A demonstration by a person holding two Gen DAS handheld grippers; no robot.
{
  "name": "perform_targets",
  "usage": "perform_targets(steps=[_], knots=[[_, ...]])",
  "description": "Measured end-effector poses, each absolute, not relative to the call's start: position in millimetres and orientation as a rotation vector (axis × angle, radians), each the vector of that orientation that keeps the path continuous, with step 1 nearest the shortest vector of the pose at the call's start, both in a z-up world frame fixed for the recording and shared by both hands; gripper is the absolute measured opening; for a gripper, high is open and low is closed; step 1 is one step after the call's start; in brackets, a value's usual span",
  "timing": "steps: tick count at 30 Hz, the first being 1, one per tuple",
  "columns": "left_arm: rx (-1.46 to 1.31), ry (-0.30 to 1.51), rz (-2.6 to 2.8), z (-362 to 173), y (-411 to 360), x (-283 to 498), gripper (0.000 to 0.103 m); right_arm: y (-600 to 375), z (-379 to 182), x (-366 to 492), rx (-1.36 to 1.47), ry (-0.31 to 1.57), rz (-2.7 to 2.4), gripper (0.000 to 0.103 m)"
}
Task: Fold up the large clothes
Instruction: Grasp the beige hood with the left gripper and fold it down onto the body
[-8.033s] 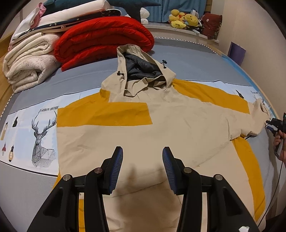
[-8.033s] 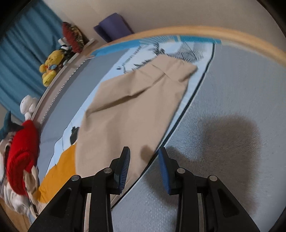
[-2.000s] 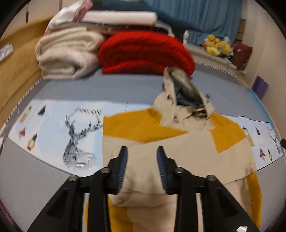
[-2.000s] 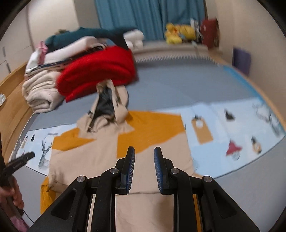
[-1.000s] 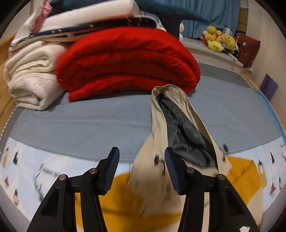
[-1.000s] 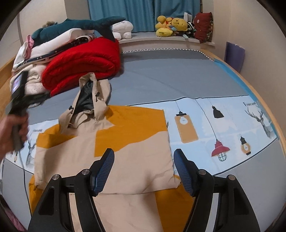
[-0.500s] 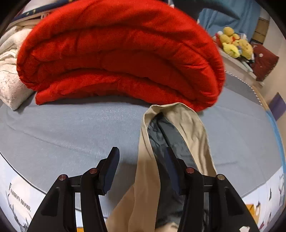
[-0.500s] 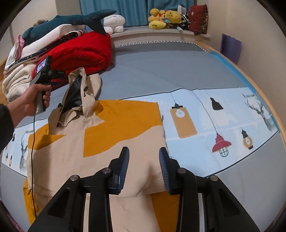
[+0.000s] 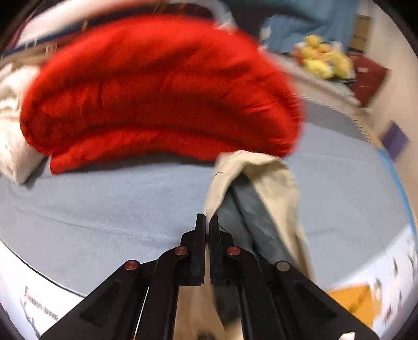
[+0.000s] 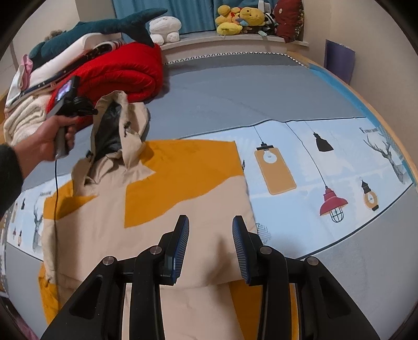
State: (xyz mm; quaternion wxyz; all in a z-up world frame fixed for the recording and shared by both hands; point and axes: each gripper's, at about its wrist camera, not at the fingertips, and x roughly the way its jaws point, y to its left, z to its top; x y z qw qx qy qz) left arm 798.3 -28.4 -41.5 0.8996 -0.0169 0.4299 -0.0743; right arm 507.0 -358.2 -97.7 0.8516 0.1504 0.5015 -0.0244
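A beige and orange hooded jacket [image 10: 167,198] lies on the bed with both sleeves folded in over its body. Its hood [image 10: 115,125] with dark grey lining points toward the red blanket. In the left wrist view my left gripper [image 9: 207,222] is shut on the left edge of the hood [image 9: 261,180], which is lifted a little. The right wrist view shows that gripper [image 10: 90,111] held in a hand at the hood's tip. My right gripper [image 10: 210,227] is open and empty above the jacket's folded right side.
A folded red blanket [image 9: 156,91] lies just behind the hood, beside cream blankets [image 10: 26,117]. A shark plush [image 10: 104,26] lies on the pile. Plush toys [image 10: 240,18] line the back ledge. A printed sheet [image 10: 326,162] covers the grey bed [image 10: 248,91] to the right.
My left gripper has moved in on the hood and shut on its left edge. My right gripper has opened wider and stayed above the jacket.
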Motion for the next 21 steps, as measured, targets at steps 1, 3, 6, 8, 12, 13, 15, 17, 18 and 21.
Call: perform_targets(steps=[1, 3, 6, 8, 12, 13, 15, 17, 18, 21], knots=[[-0.006, 0.867, -0.19, -34, -34, 783, 0.0, -359, -93, 508, 0.329, 1.046, -0.049, 0.036], [0.058, 0.821, -0.283, -14, -43, 727, 0.0, -359, -84, 508, 0.365, 1.022, -0.034, 0.036], [0.126, 0.747, -0.413, 12, -54, 646, 0.0, -354, -68, 505, 0.383, 0.986, 0.0, 0.036], [0.165, 0.708, -0.464, 20, -50, 596, 0.0, -350, -57, 500, 0.393, 0.958, 0.028, 0.036], [0.189, 0.705, -0.521, 20, -45, 491, 0.0, -345, -38, 492, 0.418, 0.902, 0.101, 0.036], [0.186, 0.718, -0.515, 16, -42, 467, 0.0, -343, -34, 490, 0.424, 0.891, 0.119, 0.036], [0.161, 0.752, -0.496, 8, -36, 434, 0.0, -343, -31, 487, 0.446, 0.878, 0.143, 0.036], [0.134, 0.805, -0.465, -3, -27, 407, 0.0, -342, -31, 486, 0.498, 0.877, 0.179, 0.037], [0.129, 0.837, -0.442, -9, -24, 399, 0.0, -341, -32, 485, 0.521, 0.883, 0.198, 0.037], [0.144, 0.977, -0.44, -29, -19, 382, 0.001, -338, -39, 484, 0.595, 0.905, 0.258, 0.039]])
